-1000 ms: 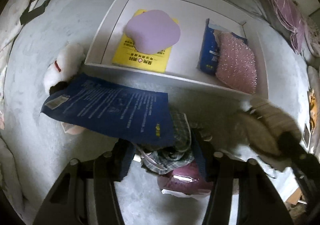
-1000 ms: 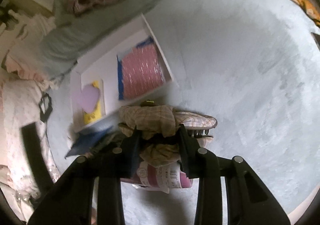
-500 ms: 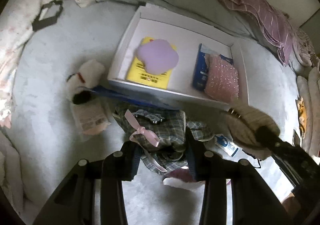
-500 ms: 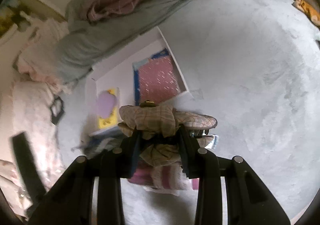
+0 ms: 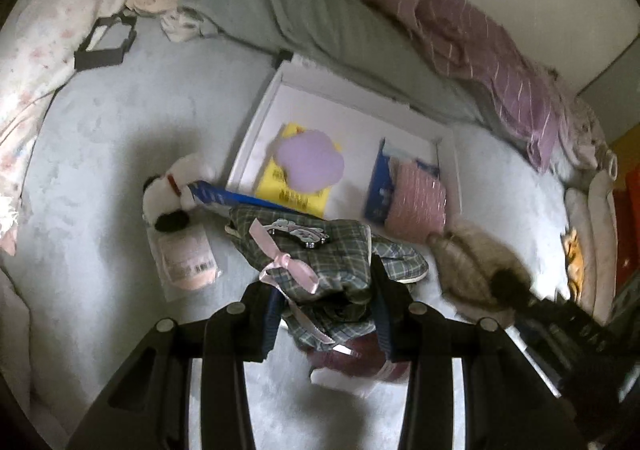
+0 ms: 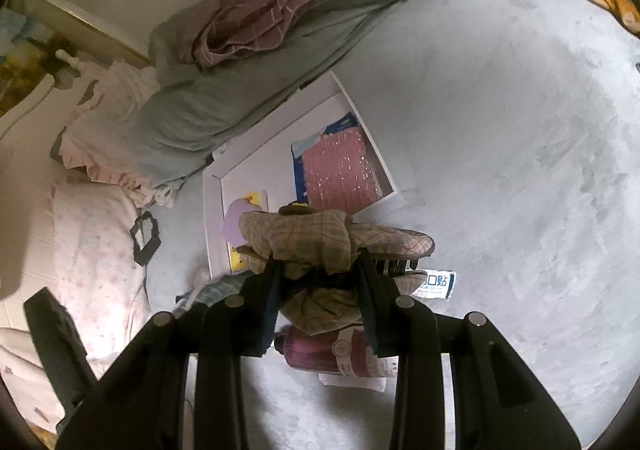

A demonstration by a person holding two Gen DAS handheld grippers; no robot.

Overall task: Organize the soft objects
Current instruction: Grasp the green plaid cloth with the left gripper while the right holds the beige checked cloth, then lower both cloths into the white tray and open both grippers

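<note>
My left gripper (image 5: 326, 290) is shut on a green plaid cloth piece (image 5: 320, 246) with a pink ribbon bow, held above the grey carpet. My right gripper (image 6: 320, 278) is shut on a beige plaid cloth bundle (image 6: 296, 238), which also shows at the right of the left wrist view (image 5: 472, 262). Beyond both lies a shallow white tray (image 5: 256, 130) on the carpet. It holds a purple cushion (image 5: 310, 164) on a yellow packet and a pink glittery pad (image 5: 418, 198) on a blue packet.
A white plush toy (image 5: 172, 194) and a pink packet (image 5: 184, 258) lie left of the tray, with a blue packet edge (image 5: 224, 194) by its front wall. A maroon packet (image 6: 332, 350) lies under the grippers. Grey and purple striped blankets (image 5: 460, 30) are heaped behind the tray.
My left gripper has risen with the green plaid cloth, and the blue packet that covered it now lies by the tray front. The right gripper still holds its beige bundle.
</note>
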